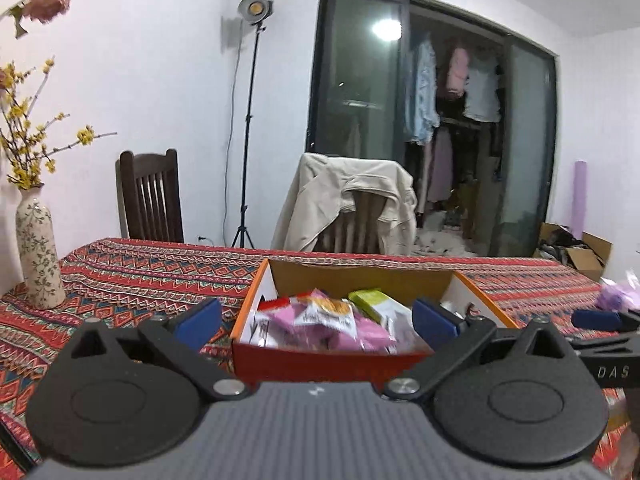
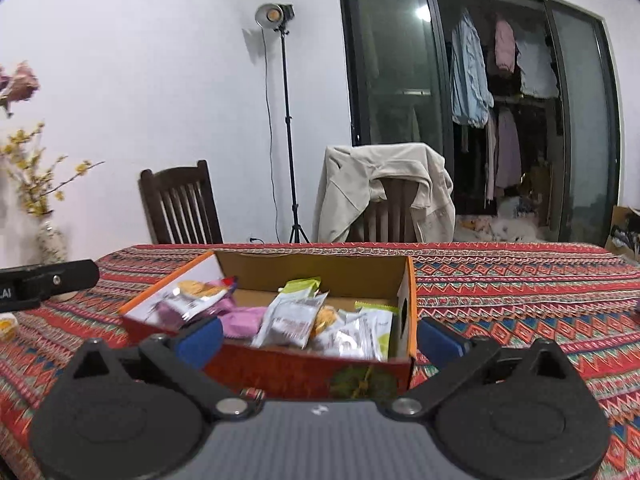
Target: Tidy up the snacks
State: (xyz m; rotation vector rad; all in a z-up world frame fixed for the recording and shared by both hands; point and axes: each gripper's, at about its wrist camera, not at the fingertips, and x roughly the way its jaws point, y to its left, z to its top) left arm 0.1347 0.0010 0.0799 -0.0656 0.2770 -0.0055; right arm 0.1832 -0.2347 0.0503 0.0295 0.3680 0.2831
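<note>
An open cardboard box point(image 1: 320, 360) with orange-red walls sits on the patterned tablecloth and also shows in the right wrist view point(image 2: 304, 372). It holds several snack packets: pink ones point(image 1: 316, 322) point(image 2: 242, 322), white ones point(image 2: 288, 320) and green-topped ones point(image 1: 374, 300) point(image 2: 300, 285). My left gripper point(image 1: 316, 322) is open and empty, its blue pads spread just in front of the box's near wall. My right gripper point(image 2: 318, 338) is open and empty, its blue pads either side of the box's near right corner.
A floral vase point(image 1: 38, 252) with yellow branches stands at the table's left. A purple packet point(image 1: 612, 298) lies at the right. Two chairs point(image 1: 152, 196) point(image 1: 352, 208), one draped with a beige jacket, stand behind the table. A light stand point(image 1: 248, 120) is by the wall.
</note>
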